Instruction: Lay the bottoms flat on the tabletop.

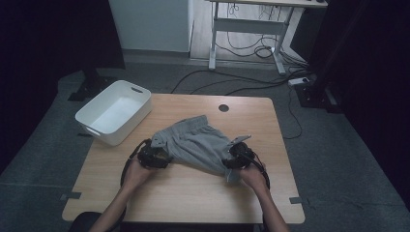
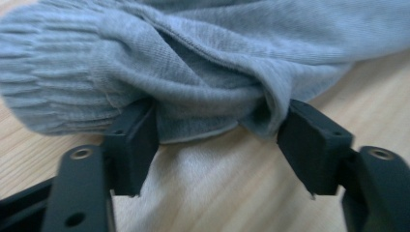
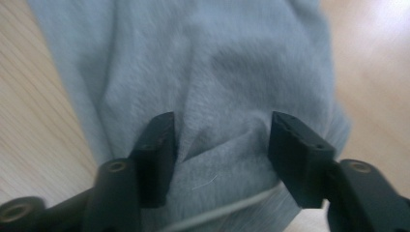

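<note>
Grey shorts (image 1: pixel 196 145) lying mid-table (image 1: pixel 193 193), both grippers at the near edge. Left gripper (image 2: pixel 220 140) and right gripper (image 3: pixel 222 145) jaws apart, cloth loose between, nothing clamped. Best to back straight out, avoiding snags. High view adds white bin (image 1: pixel 113 112); gripper views add ribbed waistband (image 2: pixel 48 72).
</note>
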The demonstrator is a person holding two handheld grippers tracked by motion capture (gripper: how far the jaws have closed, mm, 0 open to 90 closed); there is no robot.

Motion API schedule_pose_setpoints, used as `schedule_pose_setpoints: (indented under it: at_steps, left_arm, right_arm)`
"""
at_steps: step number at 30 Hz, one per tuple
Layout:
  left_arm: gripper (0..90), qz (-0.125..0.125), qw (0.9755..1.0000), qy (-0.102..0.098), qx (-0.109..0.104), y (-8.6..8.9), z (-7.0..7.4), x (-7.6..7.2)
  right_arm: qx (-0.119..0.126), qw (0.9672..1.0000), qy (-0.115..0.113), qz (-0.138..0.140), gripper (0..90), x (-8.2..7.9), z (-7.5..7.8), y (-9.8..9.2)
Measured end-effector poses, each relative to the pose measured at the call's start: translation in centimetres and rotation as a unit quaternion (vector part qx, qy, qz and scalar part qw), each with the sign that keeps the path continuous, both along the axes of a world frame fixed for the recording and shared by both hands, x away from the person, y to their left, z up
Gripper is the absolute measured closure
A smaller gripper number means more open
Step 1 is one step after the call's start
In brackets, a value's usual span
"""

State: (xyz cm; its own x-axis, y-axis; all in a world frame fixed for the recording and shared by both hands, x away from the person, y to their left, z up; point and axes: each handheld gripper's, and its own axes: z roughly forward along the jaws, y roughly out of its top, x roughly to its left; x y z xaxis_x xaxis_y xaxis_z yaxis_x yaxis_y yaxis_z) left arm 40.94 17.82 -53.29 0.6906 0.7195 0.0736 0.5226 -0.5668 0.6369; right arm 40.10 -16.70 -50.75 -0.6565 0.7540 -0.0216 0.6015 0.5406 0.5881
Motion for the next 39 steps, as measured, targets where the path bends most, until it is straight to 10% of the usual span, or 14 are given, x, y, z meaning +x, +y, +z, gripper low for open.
schedule_pose_setpoints:
  at_steps: [5,9,15,17,24,26,27,30,35,39]
  left_arm:
    - [60.0,0.009,0.9999,-0.005,0.014,-1.1,0.0,0.8]
    - [80.9,0.002,0.9996,-0.007,0.026,-1.5,0.3,1.3]
    - [84.8,0.001,0.9982,-0.051,-0.033,-0.4,3.5,0.5]
    - [85.5,-0.002,0.9958,-0.076,-0.051,-0.1,5.4,0.0]
    - [85.9,0.009,0.9748,-0.183,-0.127,1.9,14.3,-1.0]
    - [85.1,0.023,0.9766,-0.176,-0.122,1.9,14.4,0.4]
    - [82.6,0.028,0.9834,-0.148,-0.102,1.5,13.6,1.7]
    - [58.3,0.042,0.9932,-0.102,-0.037,0.6,10.5,3.4]
    - [41.0,-0.001,0.9978,-0.058,-0.033,0.0,7.0,1.8]
    - [39.0,-0.04,0.9969,-0.038,-0.057,-0.7,6.0,-0.9]
  right_arm:
    - [-0.002,0.9997,0.024,0.0,78.0,-0.4,-1.5,-0.3]
    - [-0.001,0.9999,0.016,0.006,84.3,-0.9,-1.0,-0.3]
    - [0.026,0.999,-0.033,-0.014,85.4,-1.9,2.4,-2.4]
    - [0.037,0.9976,-0.052,-0.024,85.5,-2.4,3.9,-3.5]
    - [0.061,0.9907,-0.107,-0.058,85.5,-3.8,8.6,-7.0]
    - [0.069,0.9888,-0.109,-0.075,85.3,-3.4,8.7,-7.8]
    - [0.07,0.9887,-0.105,-0.08,84.9,-3.1,8.5,-7.9]
    - [0.063,0.9916,-0.064,-0.093,74.4,-1.8,5.8,-8.1]
    - [0.066,0.9916,-0.036,-0.105,57.6,-1.7,2.5,-8.7]
    - [0.072,0.9914,-0.037,-0.103,51.0,-2.3,2.2,-9.2]
